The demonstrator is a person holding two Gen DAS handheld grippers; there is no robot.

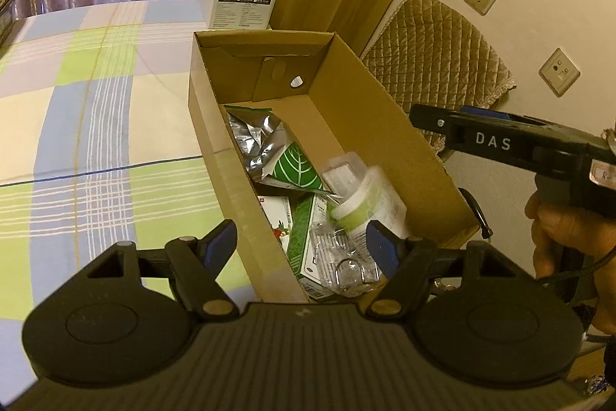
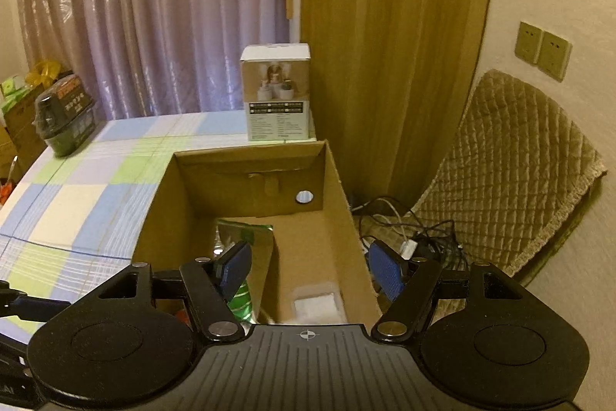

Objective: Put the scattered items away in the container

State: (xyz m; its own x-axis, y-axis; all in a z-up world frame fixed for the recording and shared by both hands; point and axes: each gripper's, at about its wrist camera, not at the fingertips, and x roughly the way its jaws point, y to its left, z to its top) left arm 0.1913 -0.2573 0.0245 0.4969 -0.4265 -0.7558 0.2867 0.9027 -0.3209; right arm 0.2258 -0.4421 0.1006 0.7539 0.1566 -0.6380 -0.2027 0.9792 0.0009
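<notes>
The cardboard box (image 1: 385, 141) stands on the checked bed cover (image 1: 77, 103), open at the top, along the right edge of the bed. Inside it lie a silver foil pouch (image 1: 254, 137), a green leaf-print packet (image 1: 298, 168), a white jar with a green band (image 1: 358, 203), a green-and-white carton (image 1: 304, 237) and clear plastic packaging (image 1: 342, 257). These items fill the near half of the box floor; the far half is bare.

The left gripper (image 1: 304, 245) hovers over the near end of the box, jaws apart and empty. The right gripper (image 2: 312, 268) hovers over the right wall of the box, jaws likewise apart, nothing between them. In the left wrist view the right gripper's body is seen beside the box with the person's hand (image 1: 566, 241) on its grip.

Judgement: this is the interval between a deposit and the next pick. The bed cover close to the box shows no loose item. A white product box (image 2: 275, 91) stands just past the far end of the container, and a dark wrapped pack (image 2: 65, 118) sits at the far left corner of the bed. Whether these belong to the task cannot be told.

Next move, if either is to be collected: lift one gripper clear of the box rim, carry it to the item, and keep the jaws wide, as both items are broad
</notes>
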